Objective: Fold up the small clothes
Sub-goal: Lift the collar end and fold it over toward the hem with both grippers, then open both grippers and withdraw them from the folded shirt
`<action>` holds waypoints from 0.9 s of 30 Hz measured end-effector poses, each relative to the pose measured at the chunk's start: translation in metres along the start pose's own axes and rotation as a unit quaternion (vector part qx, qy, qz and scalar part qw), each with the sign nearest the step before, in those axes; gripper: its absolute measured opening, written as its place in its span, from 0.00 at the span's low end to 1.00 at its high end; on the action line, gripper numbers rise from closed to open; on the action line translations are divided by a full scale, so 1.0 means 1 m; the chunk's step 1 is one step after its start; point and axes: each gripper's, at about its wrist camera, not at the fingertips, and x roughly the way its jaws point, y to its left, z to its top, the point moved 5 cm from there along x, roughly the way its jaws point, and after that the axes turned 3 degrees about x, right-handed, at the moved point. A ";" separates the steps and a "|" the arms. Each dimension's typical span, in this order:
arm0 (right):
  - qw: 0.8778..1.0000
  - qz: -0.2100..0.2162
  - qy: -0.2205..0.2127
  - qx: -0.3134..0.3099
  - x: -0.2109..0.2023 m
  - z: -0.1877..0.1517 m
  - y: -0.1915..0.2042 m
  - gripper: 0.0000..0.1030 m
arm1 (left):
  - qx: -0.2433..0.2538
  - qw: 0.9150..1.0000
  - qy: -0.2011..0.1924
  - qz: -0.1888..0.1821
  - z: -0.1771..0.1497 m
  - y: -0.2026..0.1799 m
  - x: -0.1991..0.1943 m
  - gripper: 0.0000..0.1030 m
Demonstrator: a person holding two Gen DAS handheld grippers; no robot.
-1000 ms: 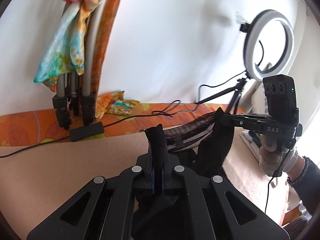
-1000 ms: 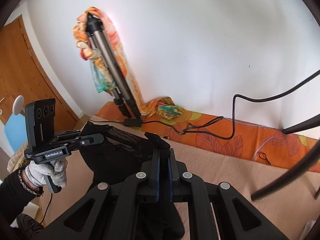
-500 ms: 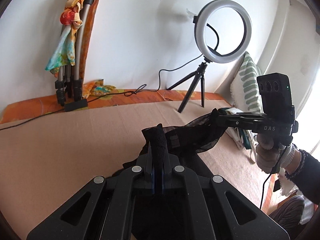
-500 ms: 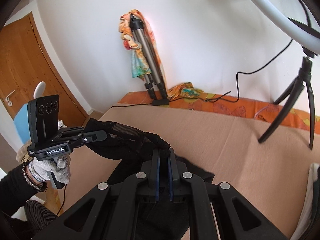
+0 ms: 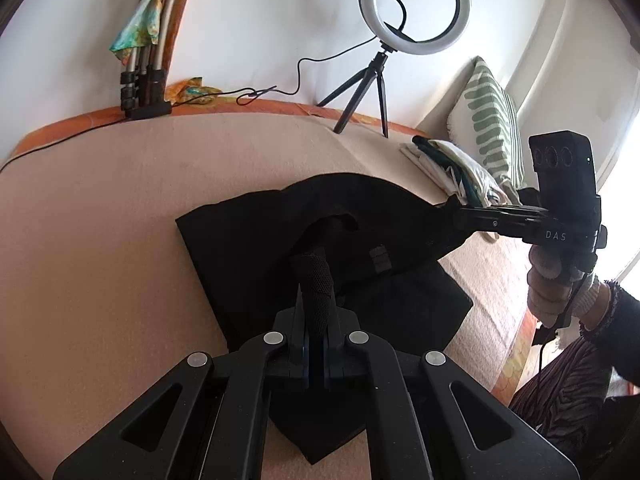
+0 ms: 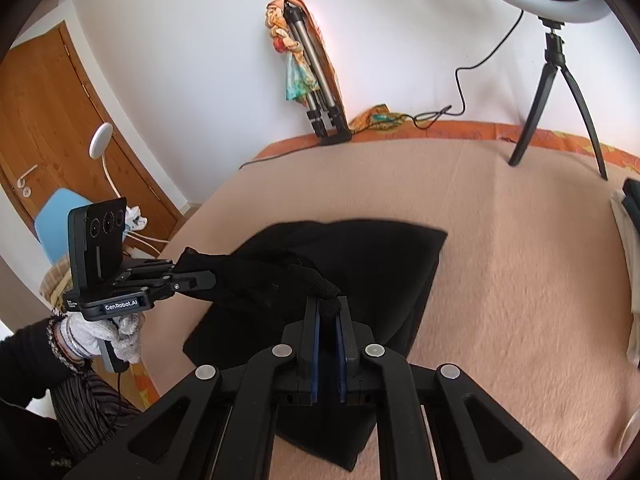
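While draped over the beige blanket (image 5: 100,240), black garment (image 5: 248,240) pinched by its near edge in left gripper (image 5: 316,280) and right gripper (image 6: 326,300), both clamped tight, lifted between them.

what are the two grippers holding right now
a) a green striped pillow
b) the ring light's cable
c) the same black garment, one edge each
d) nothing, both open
c: the left gripper and right gripper are each shut on a bunched edge of the black garment, which drapes onto the beige blanket.
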 end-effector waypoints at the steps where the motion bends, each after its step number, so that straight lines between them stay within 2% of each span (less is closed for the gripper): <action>1: 1.000 -0.003 0.002 -0.003 0.000 -0.004 0.001 0.04 | 0.003 1.000 0.002 0.002 -0.004 -0.001 -0.001 0.02; 8: 0.998 -0.038 0.011 -0.043 -0.006 -0.032 0.007 0.04 | 0.041 0.999 0.003 0.020 -0.019 -0.012 -0.012 0.03; 12: 0.994 -0.067 0.024 -0.084 -0.012 -0.050 0.014 0.06 | 0.074 0.997 0.022 0.032 -0.036 -0.021 -0.021 0.09; 15: 0.992 -0.084 0.027 -0.094 -0.023 -0.062 0.013 0.15 | 0.087 0.995 0.034 0.040 -0.050 -0.022 -0.030 0.12; 16: 0.992 -0.083 0.029 -0.094 -0.029 -0.066 0.011 0.21 | 0.088 0.995 0.036 0.041 -0.054 -0.022 -0.035 0.12; 17: 0.992 -0.081 0.029 -0.093 -0.035 -0.068 0.010 0.22 | 0.083 0.995 0.037 0.043 -0.059 -0.021 -0.040 0.12; 19: 0.995 -0.068 0.023 -0.070 -0.048 -0.070 0.008 0.27 | 0.061 0.997 0.029 0.038 -0.065 -0.019 -0.050 0.12; 20: 0.997 -0.057 0.016 -0.046 -0.054 -0.069 0.005 0.33 | 0.052 0.998 0.024 0.034 -0.066 -0.018 -0.055 0.12; 23: 0.998 -0.026 0.005 0.055 -0.061 -0.066 -0.012 0.44 | 0.040 0.998 0.006 0.039 -0.067 -0.019 -0.060 0.30; 25: 0.992 -0.001 0.013 0.122 -0.054 -0.068 -0.027 0.44 | 0.053 0.997 -0.003 0.051 -0.066 -0.025 -0.057 0.32; 27: 0.987 0.004 0.031 0.159 -0.042 -0.071 -0.037 0.44 | 0.090 0.994 0.003 0.061 -0.065 -0.036 -0.049 0.32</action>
